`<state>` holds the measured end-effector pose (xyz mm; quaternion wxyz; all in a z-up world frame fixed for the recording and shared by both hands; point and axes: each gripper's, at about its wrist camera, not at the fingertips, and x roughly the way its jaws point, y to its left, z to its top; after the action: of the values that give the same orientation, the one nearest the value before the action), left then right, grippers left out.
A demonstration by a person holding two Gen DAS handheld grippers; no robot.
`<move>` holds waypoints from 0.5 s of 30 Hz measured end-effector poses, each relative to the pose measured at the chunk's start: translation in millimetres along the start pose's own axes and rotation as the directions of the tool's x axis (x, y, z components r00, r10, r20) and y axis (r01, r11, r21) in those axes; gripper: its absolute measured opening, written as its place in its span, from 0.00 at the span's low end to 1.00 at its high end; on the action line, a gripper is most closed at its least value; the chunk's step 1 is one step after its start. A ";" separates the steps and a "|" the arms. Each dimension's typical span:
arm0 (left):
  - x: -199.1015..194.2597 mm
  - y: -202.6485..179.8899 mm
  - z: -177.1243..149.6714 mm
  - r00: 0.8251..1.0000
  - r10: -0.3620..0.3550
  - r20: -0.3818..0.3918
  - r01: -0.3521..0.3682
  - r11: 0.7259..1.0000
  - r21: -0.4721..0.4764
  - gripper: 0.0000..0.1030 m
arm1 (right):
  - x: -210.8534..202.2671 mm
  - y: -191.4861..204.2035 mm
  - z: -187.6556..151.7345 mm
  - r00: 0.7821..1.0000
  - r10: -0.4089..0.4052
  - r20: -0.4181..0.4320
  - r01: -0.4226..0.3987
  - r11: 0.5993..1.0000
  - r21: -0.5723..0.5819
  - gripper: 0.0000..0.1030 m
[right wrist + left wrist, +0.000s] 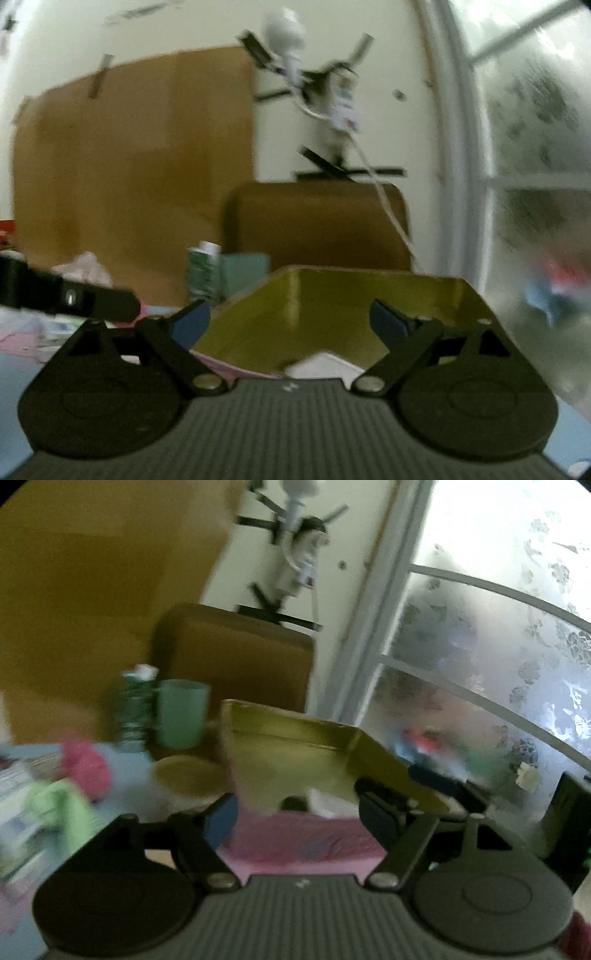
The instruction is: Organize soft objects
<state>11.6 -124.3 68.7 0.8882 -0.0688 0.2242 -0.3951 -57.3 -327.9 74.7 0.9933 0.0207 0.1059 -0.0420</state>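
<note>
In the left wrist view my left gripper [295,806] is open, its blue pads wide apart over a pink cloth [295,840] and a white folded piece [328,805]. Both lie at the mouth of an olive-gold box [295,749]; the pads do not press on them. More soft things lie at the left: a pink bundle [86,768] and a green cloth [62,805]. My right gripper [288,312] is open too and faces the same box [332,306], with the pink cloth [229,365] and white piece [325,363] just under it. A finger of the left gripper [74,299] shows at the left.
A green cup [181,712] and a plastic bottle [133,709] stand behind the box, with a tan bowl [188,779] in front of them. A brown case [236,657] leans on the wall. A frosted window [480,664] runs along the right side.
</note>
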 end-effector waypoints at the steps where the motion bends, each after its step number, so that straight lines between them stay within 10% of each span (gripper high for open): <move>1: -11.2 7.2 -4.7 1.000 0.020 0.006 -0.020 1.000 -0.002 0.73 | -0.9 8.8 0.1 1.000 0.024 0.006 -0.024 1.000 -0.007 0.85; 8: -81.9 66.8 -37.6 0.975 0.220 0.015 -0.219 0.974 -0.066 0.73 | 7.6 83.7 -11.4 0.967 0.230 -0.111 -0.238 0.969 -0.064 0.52; 15: -116.4 117.8 -63.8 0.890 0.455 -0.011 -0.453 0.883 -0.121 0.73 | 19.0 147.7 -21.3 0.904 0.361 -0.228 -0.392 0.913 -0.111 0.43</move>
<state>-6.6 44.4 16.6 0.9521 -0.0715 0.2497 -0.1613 -30.3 -181.3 54.6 0.9651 -0.0317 0.2035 0.1618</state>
